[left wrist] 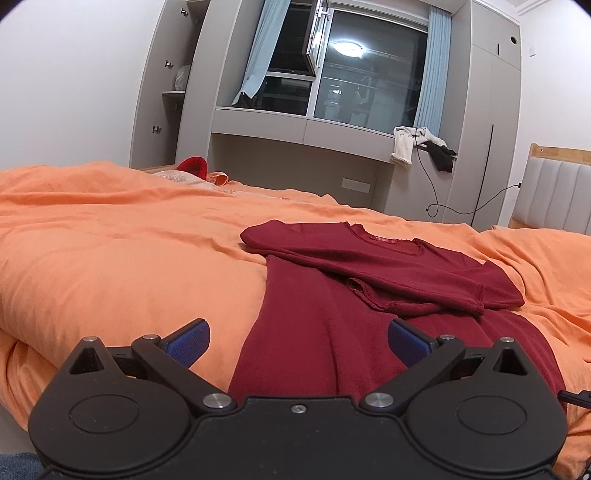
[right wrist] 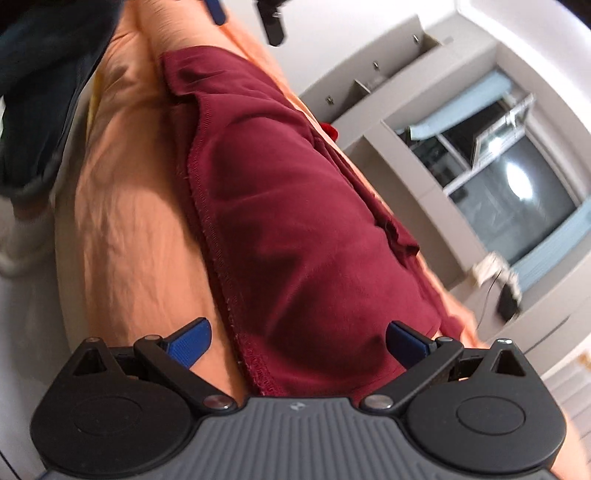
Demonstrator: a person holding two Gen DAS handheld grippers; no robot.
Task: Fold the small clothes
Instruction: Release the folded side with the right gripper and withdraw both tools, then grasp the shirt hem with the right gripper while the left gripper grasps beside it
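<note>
A dark red long-sleeved top (left wrist: 332, 317) lies flat on the orange bed cover (left wrist: 110, 251), with both sleeves folded across its chest and the neckline at the far end. My left gripper (left wrist: 298, 341) is open and empty, over the near hem of the top. In the tilted right wrist view the same top (right wrist: 295, 221) fills the middle, its stitched hem running toward me. My right gripper (right wrist: 298, 341) is open and empty, with the hem between its blue pads. The left gripper's tip (right wrist: 273, 22) shows at the top edge of that view.
The orange bed cover (right wrist: 140, 229) has wrinkles and a rounded near edge. A red object (left wrist: 192, 166) and patterned fabric lie at the bed's far side. A grey window desk (left wrist: 303, 133) with white and black cloths and a cable stands behind. A padded headboard (left wrist: 554, 192) is at right.
</note>
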